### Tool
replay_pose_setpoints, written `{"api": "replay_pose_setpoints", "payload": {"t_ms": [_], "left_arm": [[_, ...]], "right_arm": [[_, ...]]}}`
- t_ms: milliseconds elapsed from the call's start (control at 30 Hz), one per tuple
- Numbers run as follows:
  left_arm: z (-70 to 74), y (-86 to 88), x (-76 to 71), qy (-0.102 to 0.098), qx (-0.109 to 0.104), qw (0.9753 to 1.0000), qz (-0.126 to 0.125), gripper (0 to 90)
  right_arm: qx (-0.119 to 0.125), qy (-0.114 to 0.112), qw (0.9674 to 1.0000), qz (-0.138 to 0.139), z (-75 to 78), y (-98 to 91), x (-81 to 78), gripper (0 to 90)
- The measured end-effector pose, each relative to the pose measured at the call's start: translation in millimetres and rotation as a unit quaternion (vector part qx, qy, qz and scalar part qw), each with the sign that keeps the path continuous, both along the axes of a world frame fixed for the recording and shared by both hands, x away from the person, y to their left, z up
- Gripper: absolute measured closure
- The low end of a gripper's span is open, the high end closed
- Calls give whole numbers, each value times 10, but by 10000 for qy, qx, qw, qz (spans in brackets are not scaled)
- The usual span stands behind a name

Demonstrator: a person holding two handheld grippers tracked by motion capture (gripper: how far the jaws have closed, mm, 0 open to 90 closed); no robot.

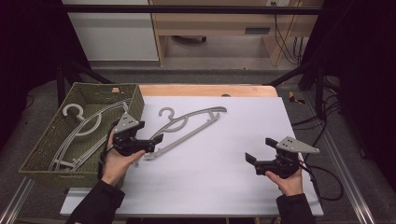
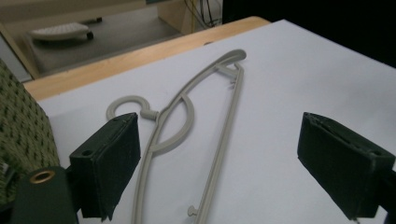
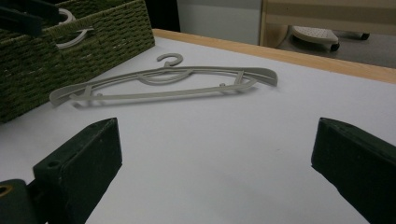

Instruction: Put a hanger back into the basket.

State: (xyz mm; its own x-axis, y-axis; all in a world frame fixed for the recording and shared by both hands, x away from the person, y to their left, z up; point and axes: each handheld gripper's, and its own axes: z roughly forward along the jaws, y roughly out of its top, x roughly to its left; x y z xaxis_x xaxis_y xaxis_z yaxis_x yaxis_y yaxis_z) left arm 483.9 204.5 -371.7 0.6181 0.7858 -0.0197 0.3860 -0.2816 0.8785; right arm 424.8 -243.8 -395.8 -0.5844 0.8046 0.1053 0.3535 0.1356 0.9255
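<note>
My left hand-held gripper point(image 1: 156, 141) is at the lower end of the grey plastic hanger point(image 1: 189, 126), jaws wide, the hanger's bars between them, nothing pinched; the hanger lies flat on the desk point(image 1: 224, 158) just beside the woven basket point(image 1: 39, 149); my right hand-held gripper point(image 1: 253, 161) sits well apart from the hanger, jaws wide and empty

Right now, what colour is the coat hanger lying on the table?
Light grey plastic coat hanger, clearest in the right gripper view.
</note>
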Motion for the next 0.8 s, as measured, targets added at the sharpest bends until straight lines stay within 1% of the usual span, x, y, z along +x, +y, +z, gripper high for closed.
{"api": "replay_pose_setpoints", "payload": {"t_ms": [33,67,167,200,233,300,333,367,400,433,467,500,600,633,700,733,800], "left_arm": [[-31,-24,24,19,72,10000,13,137],[-56,-44,42,49,77,10000,34,142],[-152,-98,125,236,114,9996,50,150],[-182,-117,149,260,140,9995,111,155],[-207,-129,168,268,176,9994,112,164],[-263,-155,203,312,245,9991,121,184],[-295,-168,216,335,292,9990,91,201],[-325,-182,226,400,354,9986,57,222],[-354,-200,233,449,445,9980,12,234],[-388,-223,240,495,519,9974,-82,246],[-410,-229,243,513,558,9970,-135,268],[-442,-240,247,575,567,9965,-200,292],[-557,-268,282,782,750,9936,-324,345],[-603,-274,297,828,779,9931,-299,357],[-676,-278,332,951,991,9900,-327,371],[-715,-288,350,1033,1051,9886,-316,384],[-760,-302,374,1106,1090,9872,-366,424]], "right_arm": [[7,1,10000,5,0,1,0,20],[1,1,10000,6,-1,1,1,20],[24,27,10000,-11,-3,11,2,20],[-36,14,10000,45,-6,1,2,20],[-1,23,10000,30,-7,11,3,20],[-10,35,10000,36,-8,13,1,20],[-12,30,10000,38,-9,14,1,20],[-10,32,10000,41,-8,15,0,20],[-8,26,10000,42,-8,13,0,20],[-9,22,10000,41,-6,12,-1,20],[-4,21,10000,40,-5,9,-2,20],[-8,19,10000,40,-5,9,-2,20],[-13,27,10000,46,-6,12,-2,20],[-7,41,10000,42,-6,14,-3,20],[-6,41,10000,44,-7,15,-4,20],[-3,39,10000,44,-7,16,-4,20],[-2,38,10000,43,-8,16,-3,20]]}}
